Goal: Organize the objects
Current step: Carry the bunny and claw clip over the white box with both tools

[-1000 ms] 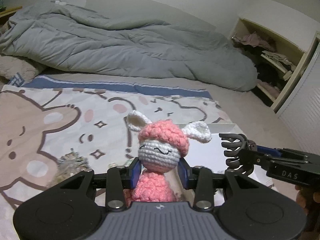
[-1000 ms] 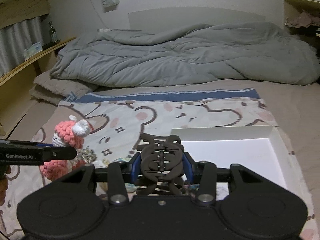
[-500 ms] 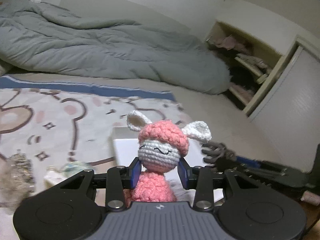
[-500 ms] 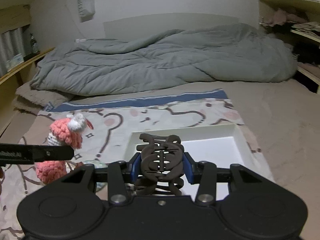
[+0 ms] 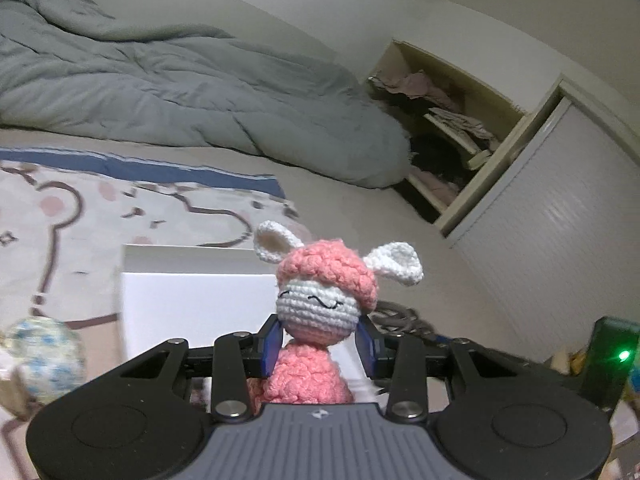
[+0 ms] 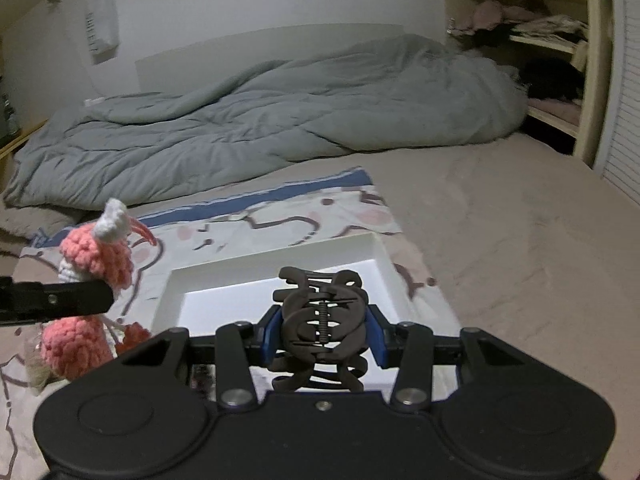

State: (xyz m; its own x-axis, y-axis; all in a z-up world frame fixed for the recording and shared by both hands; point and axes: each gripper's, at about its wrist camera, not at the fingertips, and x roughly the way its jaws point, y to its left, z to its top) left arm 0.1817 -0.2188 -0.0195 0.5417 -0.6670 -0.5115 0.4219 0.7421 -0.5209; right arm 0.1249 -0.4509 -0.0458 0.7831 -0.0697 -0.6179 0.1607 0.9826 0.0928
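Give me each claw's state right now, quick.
Left claw: closed on the pink crochet bunny.
Right claw: closed on the dark brown hair clip.

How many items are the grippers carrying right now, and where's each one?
2. The crocheted bunny is clamped in the left gripper; the brown hair claw is clamped in the right gripper. Both hover by the white box.

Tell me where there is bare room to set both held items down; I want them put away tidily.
The white shallow box shows a bare floor ahead of the dark brown hair claw clip. The plain beige sheet right of it is free too. Left, near the pink crocheted bunny doll, small trinkets crowd the cartoon-print blanket.
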